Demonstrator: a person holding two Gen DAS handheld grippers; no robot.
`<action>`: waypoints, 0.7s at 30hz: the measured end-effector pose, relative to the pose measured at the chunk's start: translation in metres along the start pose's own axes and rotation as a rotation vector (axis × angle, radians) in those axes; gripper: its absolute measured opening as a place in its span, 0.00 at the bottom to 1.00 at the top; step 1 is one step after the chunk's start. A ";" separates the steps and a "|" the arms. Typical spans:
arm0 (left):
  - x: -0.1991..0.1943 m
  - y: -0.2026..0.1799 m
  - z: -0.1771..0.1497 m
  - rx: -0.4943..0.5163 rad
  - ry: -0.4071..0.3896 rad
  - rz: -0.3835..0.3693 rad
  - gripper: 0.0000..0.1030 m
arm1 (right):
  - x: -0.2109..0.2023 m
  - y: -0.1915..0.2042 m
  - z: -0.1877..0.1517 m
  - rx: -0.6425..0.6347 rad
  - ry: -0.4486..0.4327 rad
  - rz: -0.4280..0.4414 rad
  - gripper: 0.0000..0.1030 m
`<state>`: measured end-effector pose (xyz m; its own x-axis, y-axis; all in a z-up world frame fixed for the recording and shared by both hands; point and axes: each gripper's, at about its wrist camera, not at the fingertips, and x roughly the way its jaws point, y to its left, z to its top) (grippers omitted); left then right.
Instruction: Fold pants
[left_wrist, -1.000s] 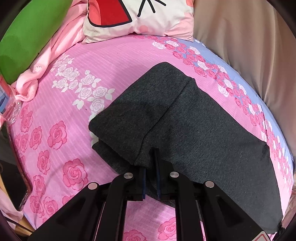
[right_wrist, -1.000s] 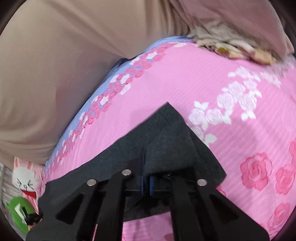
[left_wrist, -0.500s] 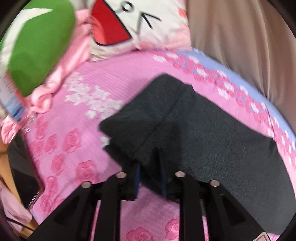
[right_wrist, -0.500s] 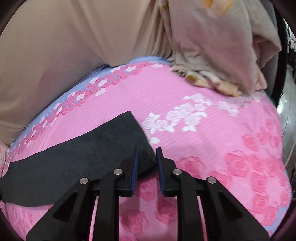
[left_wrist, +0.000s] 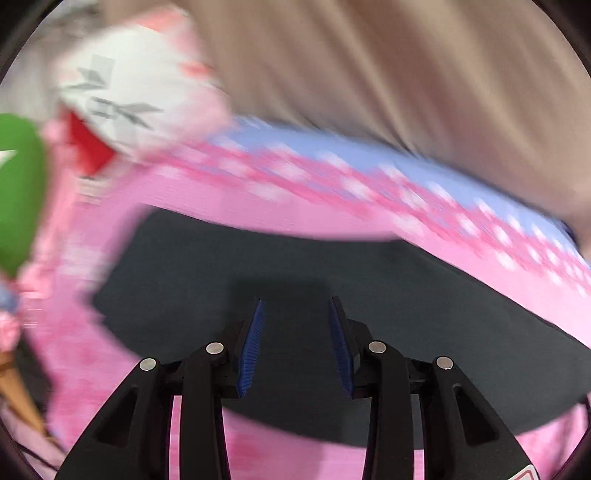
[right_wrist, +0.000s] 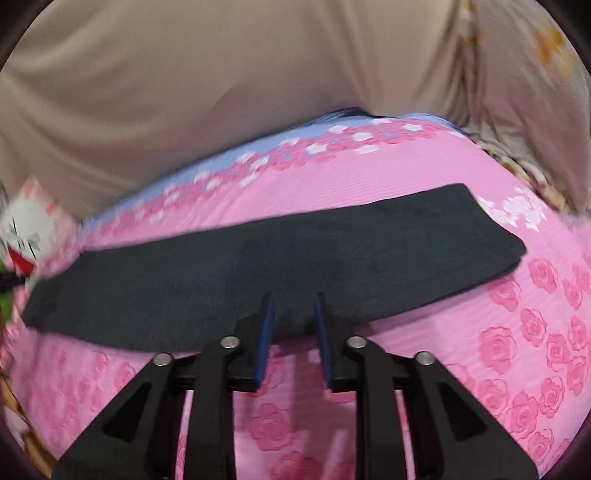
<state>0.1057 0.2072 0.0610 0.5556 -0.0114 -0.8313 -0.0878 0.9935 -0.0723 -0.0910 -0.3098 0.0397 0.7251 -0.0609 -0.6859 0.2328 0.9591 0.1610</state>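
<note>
While my left gripper narrows empty and my right gripper spreads empty, I'd regrip the pants ahead evenly, folding them flat on the bed.

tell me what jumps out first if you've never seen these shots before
The dark grey pants jump out, a long folded strip lying across the middle of the bright pink rose-print bedsheet. Below them the right gripper hangs with its blue pads apart and opening, nothing between them. A beige curtain fills the background.
</note>
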 end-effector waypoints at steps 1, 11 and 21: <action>0.014 -0.011 0.003 0.004 0.031 -0.021 0.25 | -0.001 0.005 0.000 -0.012 -0.016 0.003 0.42; 0.115 -0.061 0.046 0.066 0.030 0.184 0.04 | 0.021 -0.009 -0.002 0.066 0.064 -0.020 0.58; 0.025 -0.066 0.017 0.057 -0.173 0.094 0.11 | -0.015 -0.048 -0.005 0.227 -0.092 -0.043 0.58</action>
<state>0.1390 0.1430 0.0545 0.6812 0.0968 -0.7257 -0.1018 0.9941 0.0371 -0.1163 -0.3535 0.0381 0.7648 -0.1355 -0.6298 0.3969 0.8692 0.2949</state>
